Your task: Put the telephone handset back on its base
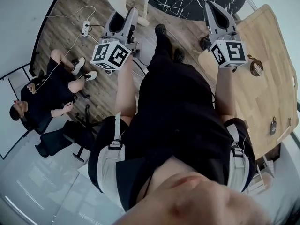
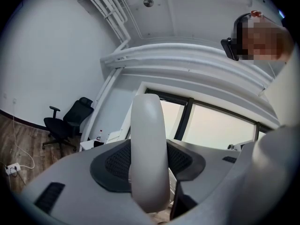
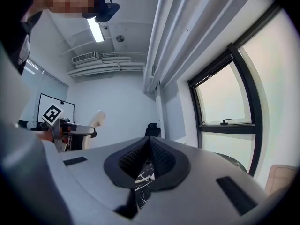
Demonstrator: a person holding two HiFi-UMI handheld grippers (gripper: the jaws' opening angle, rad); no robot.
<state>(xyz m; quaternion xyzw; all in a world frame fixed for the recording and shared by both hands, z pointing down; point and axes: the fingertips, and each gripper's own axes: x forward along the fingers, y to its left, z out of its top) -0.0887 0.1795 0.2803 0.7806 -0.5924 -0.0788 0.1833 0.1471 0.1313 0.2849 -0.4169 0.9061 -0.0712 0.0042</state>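
Left tool (image 2: 149, 159) clamps one handset (image 2: 147, 125); right tool (image 3: 149, 148) seemingly closed.

Wooden floor (image 1: 65, 13), white walls (image 2: 47, 55), wooden table (image 1: 267, 78), windows (image 3: 225, 97).

You have no words, brand names or numbers here that can be read. The only printed signs are black-and-white square patterns. They sit on the left cube (image 1: 110, 55) of your left gripper (image 1: 125, 14) and on the right cube (image 1: 228, 53) of your right gripper (image 1: 212, 7). They are blocky codes, not letters. One more such marker (image 3: 51, 112) shows small at the left of the right gripper view; what it sits on can't be told.
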